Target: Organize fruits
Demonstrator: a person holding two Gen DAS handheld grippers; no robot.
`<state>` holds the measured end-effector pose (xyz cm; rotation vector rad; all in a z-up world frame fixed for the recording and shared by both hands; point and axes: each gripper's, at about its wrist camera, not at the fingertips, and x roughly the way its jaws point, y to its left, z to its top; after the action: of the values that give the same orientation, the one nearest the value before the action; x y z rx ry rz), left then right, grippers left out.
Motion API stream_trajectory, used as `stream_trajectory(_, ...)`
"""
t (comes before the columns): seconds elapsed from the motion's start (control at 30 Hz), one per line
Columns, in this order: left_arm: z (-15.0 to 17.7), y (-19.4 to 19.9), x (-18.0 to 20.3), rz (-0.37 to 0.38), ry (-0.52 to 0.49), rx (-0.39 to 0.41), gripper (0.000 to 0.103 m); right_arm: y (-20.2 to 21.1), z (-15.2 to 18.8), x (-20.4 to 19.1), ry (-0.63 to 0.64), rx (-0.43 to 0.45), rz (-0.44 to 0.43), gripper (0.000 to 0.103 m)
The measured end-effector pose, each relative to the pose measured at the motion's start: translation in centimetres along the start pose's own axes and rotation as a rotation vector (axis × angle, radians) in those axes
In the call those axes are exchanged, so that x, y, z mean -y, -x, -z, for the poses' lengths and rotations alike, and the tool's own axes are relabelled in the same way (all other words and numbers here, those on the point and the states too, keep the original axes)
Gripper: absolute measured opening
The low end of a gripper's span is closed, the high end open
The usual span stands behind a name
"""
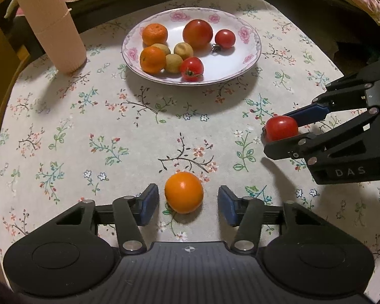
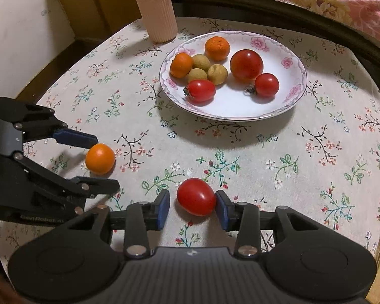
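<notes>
Left tongs (image 1: 187,204): open, low over the worktop; the two blue pads stand on either side of the loose orange, with a gap on each side, so nothing is gripped.
Loose orange (image 1: 184,192): it lies on the flowered cloth between the pads of the left tongs, well apart from the plate.
Right tongs (image 2: 192,206): open a little around the loose tomato; the right pad touches the fruit or is just beside it, the left pad stands clear, so the tomato is not clamped.
Loose tomato (image 2: 196,197): it lies on the cloth, to the right of the loose orange.
Plate (image 1: 250,58): white with pink flowers on the rim, it stands at the far side of the worktop (image 1: 88,126).
On the plate: two oranges, one large tomato, two small tomatoes, and three small tan round fruits in the middle, touching each other.
Ribbed cup (image 1: 50,22): pale pink, tall, upright, left of the plate.
Cloth behind: pink patterned fabric beyond the far edge.
</notes>
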<state>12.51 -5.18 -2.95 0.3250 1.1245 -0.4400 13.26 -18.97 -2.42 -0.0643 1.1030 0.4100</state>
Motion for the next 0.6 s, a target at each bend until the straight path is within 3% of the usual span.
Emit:
stream_trajectory(0.17, -0.01, -0.04, 0.02, 0.005, 0.006, -0.003, 0.046, 0.01, -0.01, 0.13, -0.011, -0.006, -0.003, 0.039)
stream_trajectory(0.33, -0.04, -0.1, 0.17, -0.001, -0.001, -0.001, 0.043, 0.01, -0.06, 0.0, -0.004, -0.01, 0.01, 0.033)
stream_trajectory(0.6, -0.45, 0.05, 0.39, -0.001, -0.004, 0.014, 0.04, 0.12, 0.05, -0.79, 0.032, -0.009, 0.006, 0.032)
